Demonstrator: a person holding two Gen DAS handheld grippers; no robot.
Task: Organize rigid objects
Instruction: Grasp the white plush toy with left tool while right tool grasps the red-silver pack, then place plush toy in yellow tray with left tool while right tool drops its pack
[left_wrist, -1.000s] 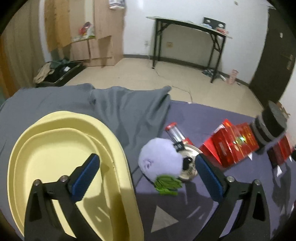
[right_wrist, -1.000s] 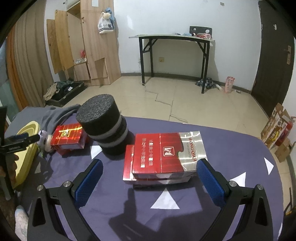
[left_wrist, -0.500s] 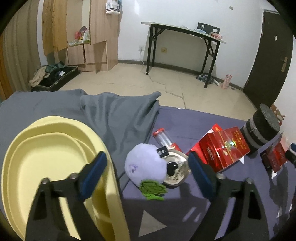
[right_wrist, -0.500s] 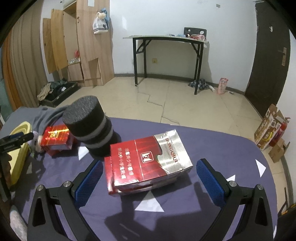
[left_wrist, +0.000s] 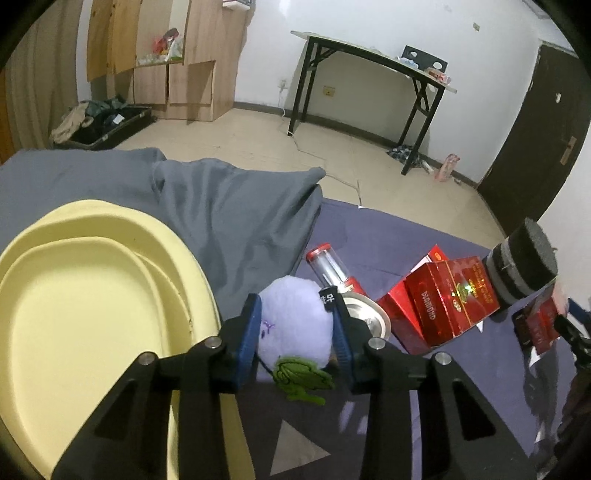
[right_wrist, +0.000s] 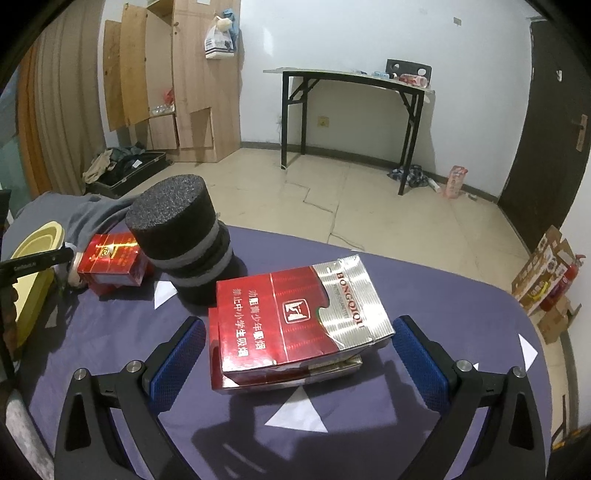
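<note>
My left gripper (left_wrist: 295, 328) is shut on a lilac plush ball (left_wrist: 295, 325) with a green leaf tag, right beside the rim of a yellow tray (left_wrist: 92, 317). Behind the ball lie a red-capped clear tube (left_wrist: 327, 264) and a round metal tin (left_wrist: 367, 323). A red box (left_wrist: 448, 301) and a black foam cylinder (left_wrist: 524, 264) sit to the right. My right gripper (right_wrist: 297, 341) is open around a stack of red and silver cigarette cartons (right_wrist: 295, 317). The foam cylinder (right_wrist: 181, 230) and red box (right_wrist: 110, 262) stand behind, to the left.
A purple cloth (right_wrist: 406, 406) with white triangles covers the table. A grey cloth (left_wrist: 229, 206) is bunched behind the tray. The table's far edge (right_wrist: 369, 253) drops to a tiled floor. A black desk (right_wrist: 354, 110) and a wooden wardrobe (right_wrist: 159, 81) stand by the wall.
My left gripper has moved forward and closed on the plush ball. My right gripper has moved closer to the cartons, which now sit between its open fingers.
</note>
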